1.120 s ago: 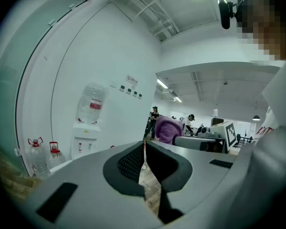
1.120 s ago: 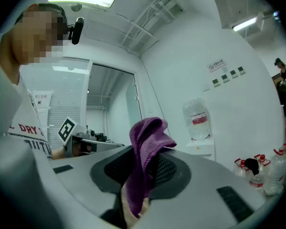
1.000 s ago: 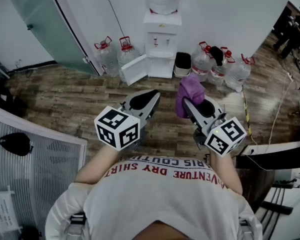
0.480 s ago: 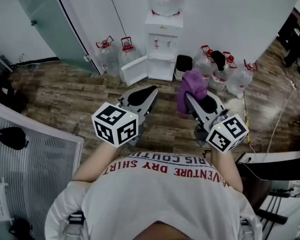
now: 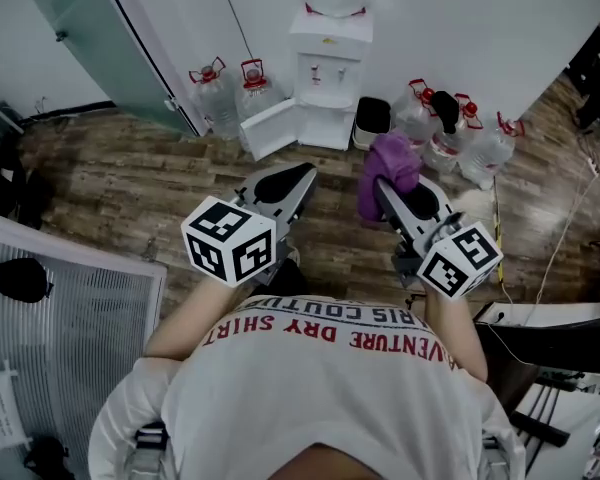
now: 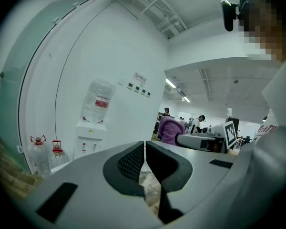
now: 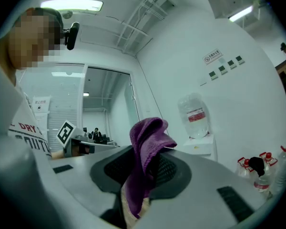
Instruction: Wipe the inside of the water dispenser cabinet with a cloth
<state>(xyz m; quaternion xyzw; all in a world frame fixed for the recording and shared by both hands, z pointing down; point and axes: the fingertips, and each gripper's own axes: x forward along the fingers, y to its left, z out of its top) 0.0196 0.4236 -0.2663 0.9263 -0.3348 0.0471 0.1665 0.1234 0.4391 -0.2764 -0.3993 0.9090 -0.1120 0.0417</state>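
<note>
Right gripper (image 5: 390, 190) clamped on the purple cloth (image 5: 388, 163), held in front of the person, well apart from the water dispenser (image 5: 327, 68) against the wall, cabinet door (image 5: 270, 128) open; left gripper (image 5: 298, 180) jaws pressed together, nothing between them.

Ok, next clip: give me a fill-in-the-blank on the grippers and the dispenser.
The right hand-held gripper is shut on a ____ cloth.
The left hand-held gripper has its jaws together and holds ____.
The cabinet door of the water dispenser stands ____.
Missing words: purple; nothing; open.
</note>
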